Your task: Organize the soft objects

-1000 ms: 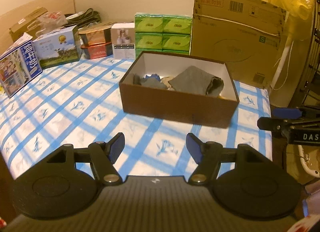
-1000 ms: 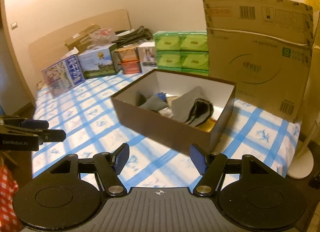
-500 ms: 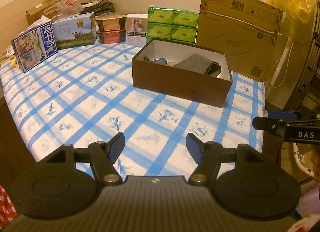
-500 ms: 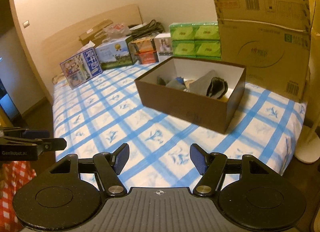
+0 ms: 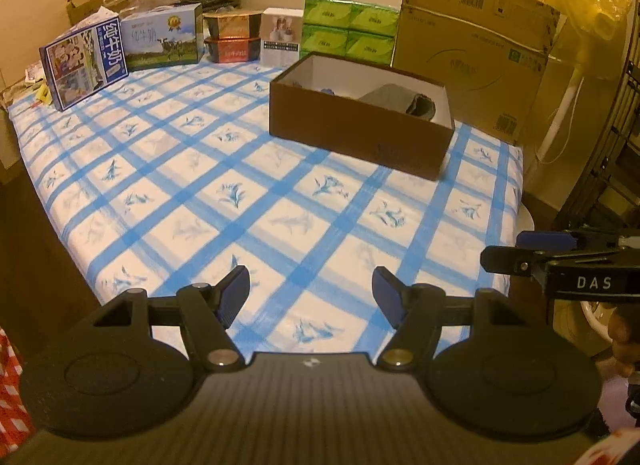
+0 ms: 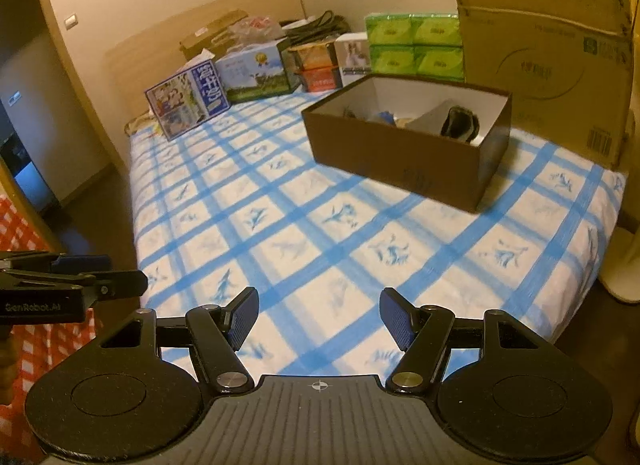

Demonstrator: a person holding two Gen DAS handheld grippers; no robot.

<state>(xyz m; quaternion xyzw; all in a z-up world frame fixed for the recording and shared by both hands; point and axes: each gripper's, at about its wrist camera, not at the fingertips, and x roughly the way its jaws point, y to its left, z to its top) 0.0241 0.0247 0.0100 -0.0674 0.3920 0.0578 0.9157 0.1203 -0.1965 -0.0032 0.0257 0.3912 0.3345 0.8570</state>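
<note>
Left wrist view: the left tool [image 5: 311, 293] hangs over the near edge of the bed [image 5: 248, 201], wide open with nothing between its blue pads. The brown box [image 5: 360, 133] sits well ahead on the checked sheet, a grey soft item [image 5: 394, 99] lying inside it. The right tool [image 5: 560, 261] pokes in from the side.

Right wrist view: the right tool [image 6: 318, 319] is open and empty too. Same box [image 6: 400, 153], with a grey and black cloth [image 6: 460, 125] inside. Cartons line the far wall.

left wrist: near bed [image 5: 280, 225] foot, angled down | right wrist: likewise, seemingly farther right | shared: brown box [image 5: 360, 137]
</note>
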